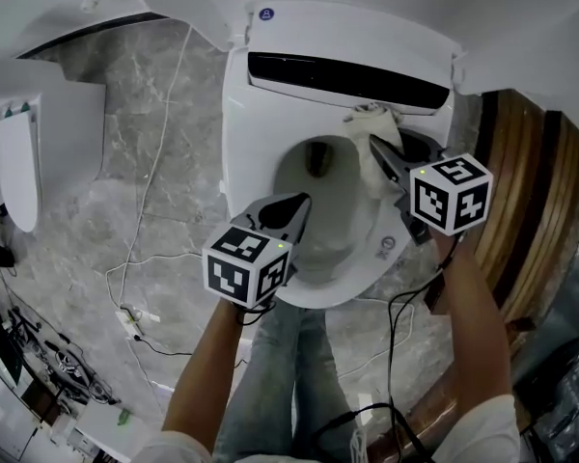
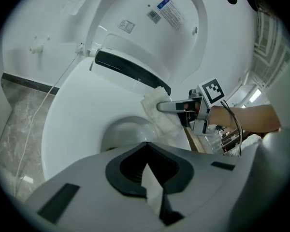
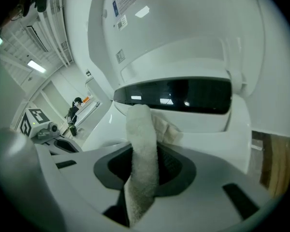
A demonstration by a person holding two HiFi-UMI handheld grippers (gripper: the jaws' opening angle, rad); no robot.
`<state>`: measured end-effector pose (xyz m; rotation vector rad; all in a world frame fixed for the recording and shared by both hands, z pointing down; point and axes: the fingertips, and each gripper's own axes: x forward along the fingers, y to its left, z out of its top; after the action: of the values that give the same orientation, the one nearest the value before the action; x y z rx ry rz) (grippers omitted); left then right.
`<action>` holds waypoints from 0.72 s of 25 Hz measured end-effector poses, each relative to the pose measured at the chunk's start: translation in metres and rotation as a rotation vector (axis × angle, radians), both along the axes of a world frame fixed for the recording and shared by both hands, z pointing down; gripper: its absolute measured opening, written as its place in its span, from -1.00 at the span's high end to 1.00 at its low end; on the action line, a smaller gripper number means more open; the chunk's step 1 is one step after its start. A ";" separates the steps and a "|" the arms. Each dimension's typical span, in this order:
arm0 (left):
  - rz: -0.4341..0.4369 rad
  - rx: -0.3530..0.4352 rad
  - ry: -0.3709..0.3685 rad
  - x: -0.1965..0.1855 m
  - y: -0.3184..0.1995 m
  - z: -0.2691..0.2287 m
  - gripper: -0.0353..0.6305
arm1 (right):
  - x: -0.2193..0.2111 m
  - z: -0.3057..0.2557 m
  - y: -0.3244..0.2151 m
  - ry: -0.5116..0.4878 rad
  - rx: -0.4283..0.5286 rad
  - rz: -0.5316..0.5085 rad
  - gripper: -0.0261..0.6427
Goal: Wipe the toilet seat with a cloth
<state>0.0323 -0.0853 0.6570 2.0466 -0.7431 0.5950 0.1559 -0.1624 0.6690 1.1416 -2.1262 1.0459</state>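
**Cloth** (image 1: 372, 123): pale and bunched, clamped between the fingers of the right gripper (image 1: 380, 150). Its free end rests on the rear right of the toilet seat (image 1: 243, 152), upper right of centre in the head view, just below the dark strip (image 1: 347, 77). Its long axis follows the jaws, pointing toward that strip.

**Left gripper** (image 1: 299, 204): fingers together and empty, lower left near the front rim, well apart from the cloth.

**Judgement:** the rest of the ring lies left and down-frame of the cloth, so the right hand is placed to sweep it.

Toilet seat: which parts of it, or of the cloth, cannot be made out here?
- Head view: toilet seat right side, hidden under cloth and right gripper.
- Head view: its front-left rim, hidden behind left gripper.
- Left gripper view: lid labels, print too small to read.
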 end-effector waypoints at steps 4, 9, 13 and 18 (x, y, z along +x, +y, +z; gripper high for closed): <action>0.020 0.003 -0.006 0.011 0.006 0.000 0.86 | 0.022 -0.002 0.005 -0.009 -0.002 0.066 0.62; 0.053 0.000 -0.005 0.027 0.016 -0.001 0.86 | 0.050 -0.002 0.014 0.006 -0.004 0.117 0.62; 0.059 -0.002 -0.002 0.034 0.022 -0.003 0.86 | 0.072 -0.006 0.018 0.032 0.003 0.148 0.62; 0.055 -0.002 -0.005 0.034 0.023 -0.002 0.86 | 0.089 -0.005 0.023 0.022 -0.004 0.193 0.62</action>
<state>0.0666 -0.0625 0.6548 2.0700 -0.6912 0.6322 0.2446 -0.1391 0.6640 1.3708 -2.0269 1.1161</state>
